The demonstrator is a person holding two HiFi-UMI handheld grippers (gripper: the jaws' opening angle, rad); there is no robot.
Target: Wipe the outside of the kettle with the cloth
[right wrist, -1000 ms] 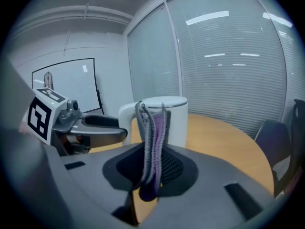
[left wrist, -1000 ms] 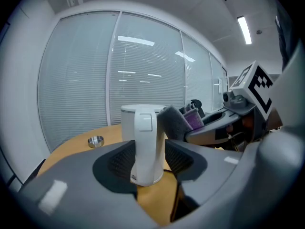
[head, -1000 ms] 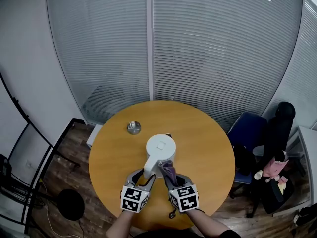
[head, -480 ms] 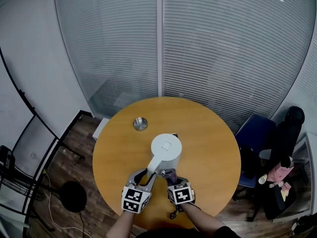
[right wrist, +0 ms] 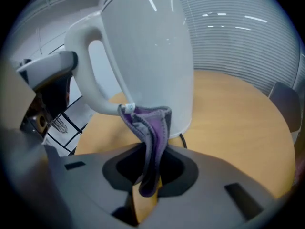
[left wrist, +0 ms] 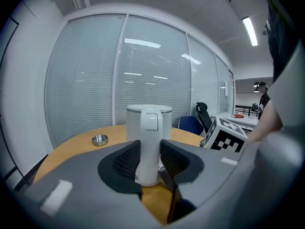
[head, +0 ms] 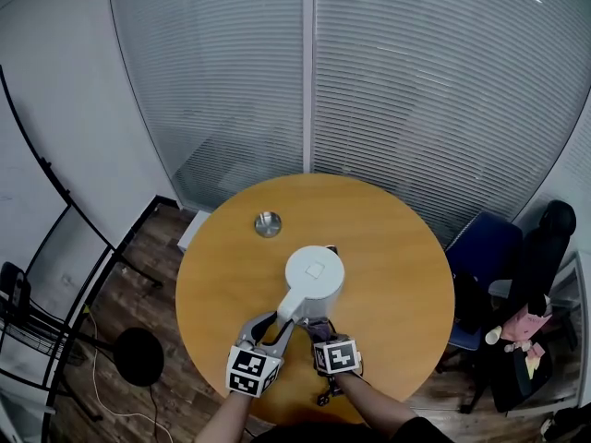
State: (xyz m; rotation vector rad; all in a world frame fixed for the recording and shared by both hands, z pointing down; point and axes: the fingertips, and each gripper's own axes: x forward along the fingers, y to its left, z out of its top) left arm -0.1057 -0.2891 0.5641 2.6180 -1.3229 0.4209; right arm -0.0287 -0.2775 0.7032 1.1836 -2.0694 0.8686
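A white kettle (head: pixel 314 275) stands in the middle of the round wooden table (head: pixel 397 275). My left gripper (head: pixel 277 327) is at its handle (left wrist: pixel 148 151), which points toward me. The jaws have just been closing, and the pads now press on both sides of the handle. My right gripper (head: pixel 319 329) is shut on a purple-grey cloth (right wrist: pixel 150 128). The cloth's upper end lies against the kettle's (right wrist: pixel 152 56) lower side, right by the foot of the handle. The two grippers sit side by side at the near side of the kettle.
A small metal dish (head: pixel 268 223) sits on the table's far left. The kettle's black cord (right wrist: pixel 183 140) runs out from its base on the right. A blue chair (head: pixel 485 247) stands right of the table. Glass walls with blinds stand behind the table.
My right gripper has sunk with the cloth, from beside the kettle's upper body down to its lower side. The left jaws have closed on the handle; the left hand stayed put.
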